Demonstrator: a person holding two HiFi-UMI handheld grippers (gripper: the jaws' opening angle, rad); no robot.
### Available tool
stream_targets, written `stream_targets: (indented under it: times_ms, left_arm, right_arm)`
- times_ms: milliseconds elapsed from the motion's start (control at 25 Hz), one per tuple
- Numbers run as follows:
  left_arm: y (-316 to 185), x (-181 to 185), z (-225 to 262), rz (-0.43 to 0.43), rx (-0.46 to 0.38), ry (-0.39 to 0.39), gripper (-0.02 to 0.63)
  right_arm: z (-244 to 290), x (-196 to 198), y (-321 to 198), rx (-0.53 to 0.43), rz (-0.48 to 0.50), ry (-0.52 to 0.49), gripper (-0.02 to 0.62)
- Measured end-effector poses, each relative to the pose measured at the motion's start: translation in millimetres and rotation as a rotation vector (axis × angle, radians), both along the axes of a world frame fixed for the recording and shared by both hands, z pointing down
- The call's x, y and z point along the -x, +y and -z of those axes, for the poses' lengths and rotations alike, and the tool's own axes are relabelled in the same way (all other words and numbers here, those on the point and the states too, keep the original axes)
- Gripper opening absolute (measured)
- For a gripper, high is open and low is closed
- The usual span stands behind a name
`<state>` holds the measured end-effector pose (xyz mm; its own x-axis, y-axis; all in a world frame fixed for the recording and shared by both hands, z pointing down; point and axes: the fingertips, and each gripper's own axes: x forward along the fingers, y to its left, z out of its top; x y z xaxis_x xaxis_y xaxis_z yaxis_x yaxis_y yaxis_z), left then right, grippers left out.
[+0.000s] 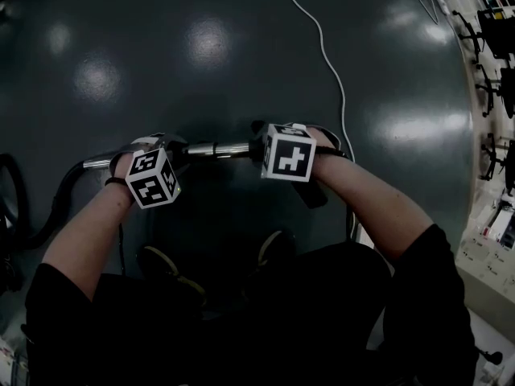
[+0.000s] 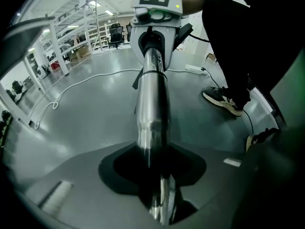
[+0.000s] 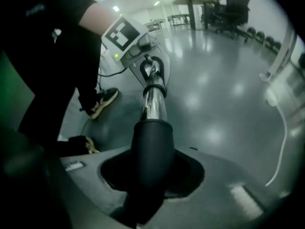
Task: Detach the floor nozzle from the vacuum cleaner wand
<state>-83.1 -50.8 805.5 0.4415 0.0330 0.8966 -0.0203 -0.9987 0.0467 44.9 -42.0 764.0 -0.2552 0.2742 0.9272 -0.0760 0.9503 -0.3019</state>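
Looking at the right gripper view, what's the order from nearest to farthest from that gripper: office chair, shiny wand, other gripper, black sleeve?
1. Black sleeve: held in its fingers, bottom centre.
2. Shiny wand: runs away up the middle.
3. Left gripper: clamped further up the wand.
4. Office chair: far back, upper right.

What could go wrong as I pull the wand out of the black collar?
The shiny wand could slip through the left gripper, being smooth. If the black collar in the right gripper frees suddenly, a piece may drop towards the shoes below. The white cable lies near the right arm and might snag.
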Motion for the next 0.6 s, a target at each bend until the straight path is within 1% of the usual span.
stream_targets:
  times_ms: [80, 120, 160, 200, 240, 280, 320, 360, 480, 520, 560, 600]
  left_arm:
    - [2, -2, -1, -0.008, 0.005, 0.006, 0.147]
    - [3, -3, -1, -0.008, 0.008, 0.009, 0.147]
    - [3, -4, 0, -0.006, 0.009, 0.011, 0.147]
    - [2, -4, 0, -0.003, 0.008, 0.01, 0.147]
    - [0, -3, 0, 0.002, 0.006, 0.007, 0.147]
    - [-1, -2, 0, 0.005, 0.003, 0.004, 0.147]
    - [-2, 0, 0, 0.008, 0.002, 0.002, 0.147]
    - [-3, 1, 0, 0.011, 0.005, 0.003, 0.148]
    - [-4, 1, -2, 0.018, 0.036, 0.019, 0.149]
    - [-5, 2, -2, 0.02, 0.043, 0.022, 0.149]
    - [-6, 4, -2, 0.022, 0.046, 0.022, 0.149]
    - [-6, 4, -2, 0.023, 0.048, 0.021, 0.149]
  right_arm:
    - [2, -3, 9, 0.178, -0.073, 0.007, 0.112]
    - [4, -2, 11, 0.238, -0.096, 0.0, 0.112]
    - [5, -2, 11, 0.271, -0.108, -0.004, 0.112]
    - [6, -1, 10, 0.274, -0.108, -0.008, 0.112]
    - [7, 0, 7, 0.245, -0.096, -0.015, 0.112]
    - [7, 4, 4, 0.189, -0.074, -0.027, 0.112]
    - [7, 7, 1, 0.111, -0.042, -0.036, 0.112]
    - [6, 8, -3, 0.013, 0.004, -0.033, 0.112]
    - [-5, 0, -23, -0.356, 0.199, 0.039, 0.112]
    - [-7, -2, -29, -0.456, 0.249, 0.059, 0.112]
    - [-7, -2, -34, -0.531, 0.282, 0.071, 0.112]
    - [-7, -2, -38, -0.586, 0.303, 0.078, 0.112]
